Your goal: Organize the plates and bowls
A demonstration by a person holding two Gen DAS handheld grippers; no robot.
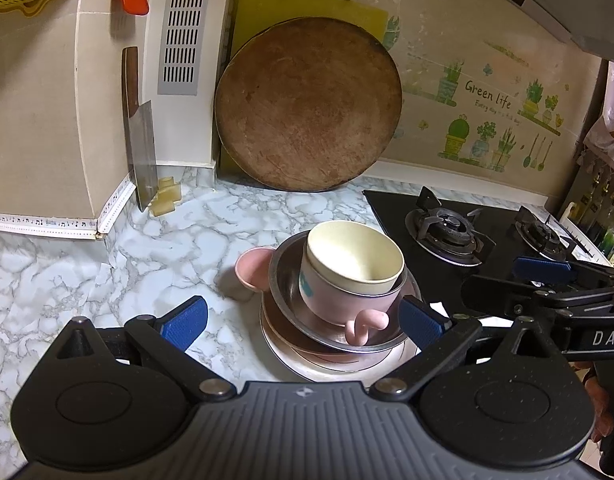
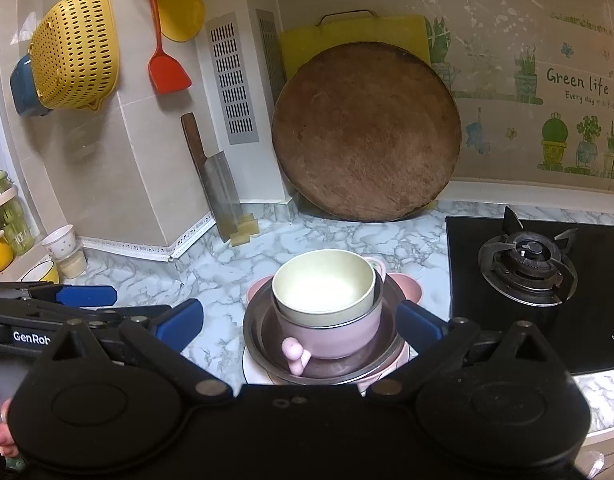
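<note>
Both sets of jaws are spread wide and holding nothing. The left gripper (image 1: 303, 316) and right gripper (image 2: 301, 322) each sit low over the counter (image 1: 67, 280) with the dish pile showing between their blue pads.

The dishes are all in one stack just left of the stove (image 2: 547, 280): a white plate (image 1: 307, 368) at the bottom, a pink dish (image 1: 253, 268) with ears poking out on it, then a metal bowl (image 1: 291, 284), then a pink cup (image 2: 331, 336) with its handle toward the cameras, and a cream bowl (image 2: 325, 288) nested in the top, tipped a bit.

Honestly this could go either way: either the stack is built and the grippers are done with it, or it's a messy pile waiting to be sorted. Can't call it from here. Whichever it is, that tilted cream bowl looks like the wobbly bit, so anything touching the stack wants to go slow.
</note>
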